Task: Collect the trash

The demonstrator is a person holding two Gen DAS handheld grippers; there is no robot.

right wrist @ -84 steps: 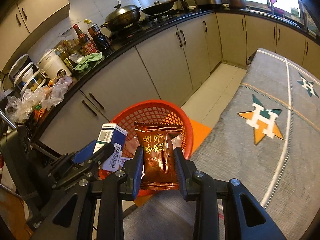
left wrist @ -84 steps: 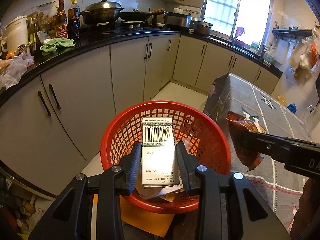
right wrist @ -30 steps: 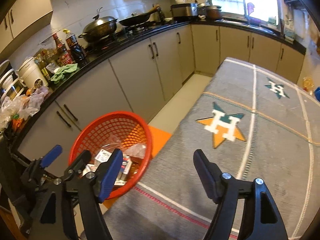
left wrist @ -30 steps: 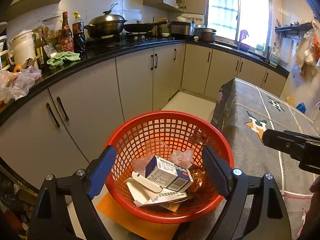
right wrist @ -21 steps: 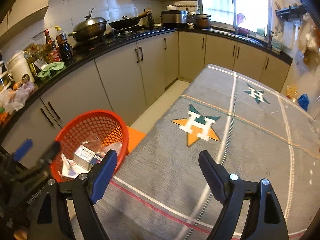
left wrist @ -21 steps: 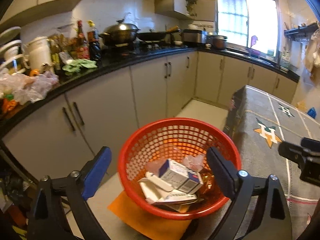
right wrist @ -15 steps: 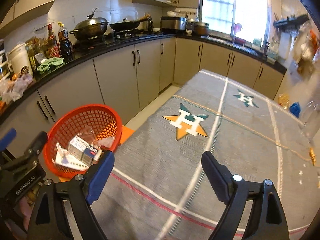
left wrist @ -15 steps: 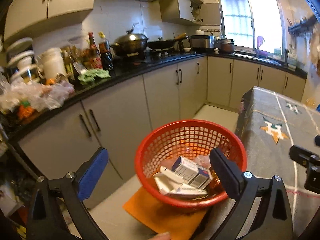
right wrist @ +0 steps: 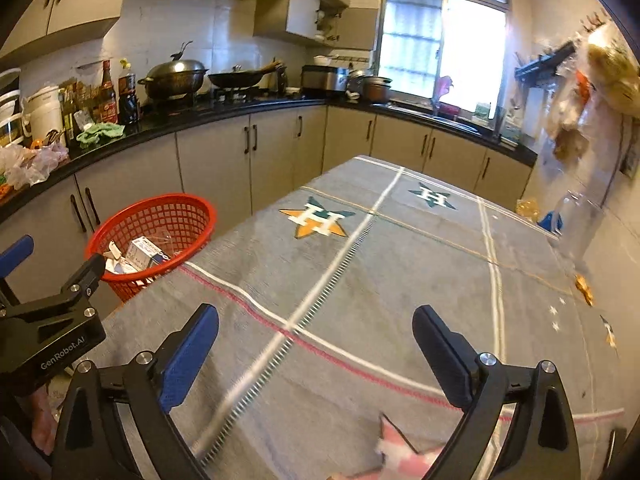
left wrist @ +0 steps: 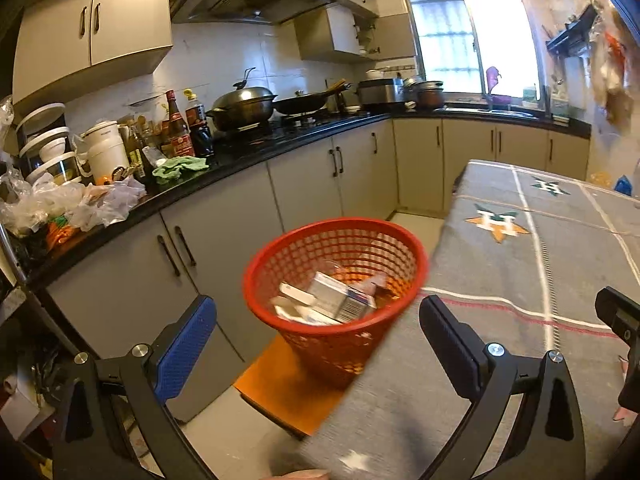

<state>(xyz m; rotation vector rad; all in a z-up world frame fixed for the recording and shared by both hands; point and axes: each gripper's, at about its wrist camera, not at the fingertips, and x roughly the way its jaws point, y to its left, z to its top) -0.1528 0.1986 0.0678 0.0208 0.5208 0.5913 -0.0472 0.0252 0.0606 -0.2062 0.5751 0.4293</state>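
Kitchen floor, red mesh basket (left wrist: pixel 336 276) holding boxes, left jaws wide, right jaws opening, empty.

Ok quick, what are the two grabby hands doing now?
Left gripper: open, holding nothing.
Right gripper: jaws opening, nothing between them.

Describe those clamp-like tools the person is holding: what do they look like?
Each is a black metal frame with two long fingers. The left gripper has one finger padded in textured blue and one in black, joined by silver bolts. The right gripper looks the same. White lettering on the left one's body reads GenRobot.AI. No sleeves or cables show.
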